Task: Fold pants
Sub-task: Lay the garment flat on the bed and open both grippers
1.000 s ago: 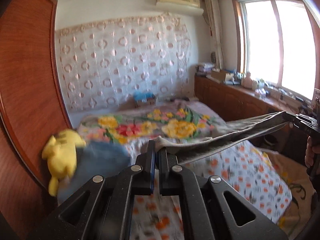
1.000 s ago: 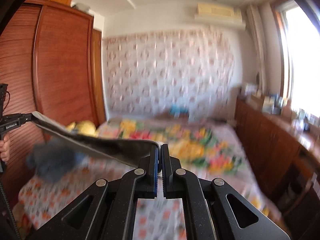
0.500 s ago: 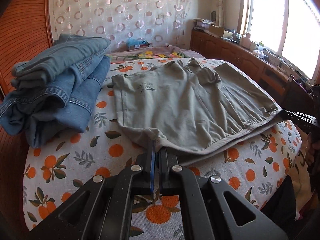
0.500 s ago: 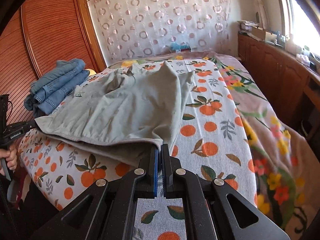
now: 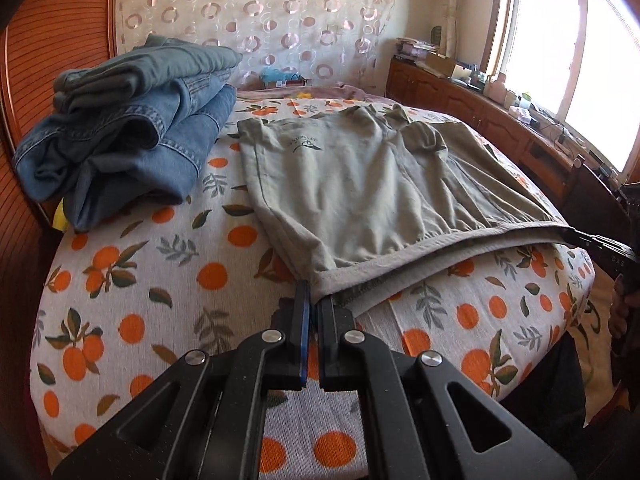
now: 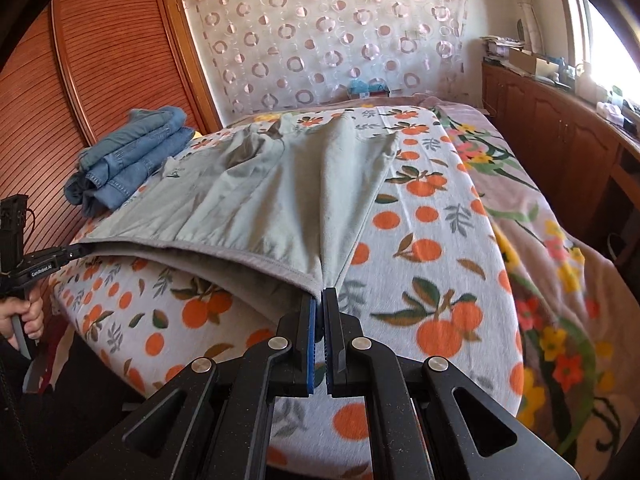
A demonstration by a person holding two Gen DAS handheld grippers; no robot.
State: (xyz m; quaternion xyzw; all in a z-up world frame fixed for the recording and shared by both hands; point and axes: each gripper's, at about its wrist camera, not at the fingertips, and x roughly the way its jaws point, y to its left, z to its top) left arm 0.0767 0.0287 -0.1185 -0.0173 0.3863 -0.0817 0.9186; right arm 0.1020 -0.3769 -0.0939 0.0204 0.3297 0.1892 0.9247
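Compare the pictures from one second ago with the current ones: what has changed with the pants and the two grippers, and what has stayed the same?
The grey pants, stretched in the air a second ago, have come down and now lie spread on the orange-print bedspread. Both grippers dropped with them. Unchanged: the left gripper and right gripper each stay shut on a waistband corner; the folded jeans lie beside them.
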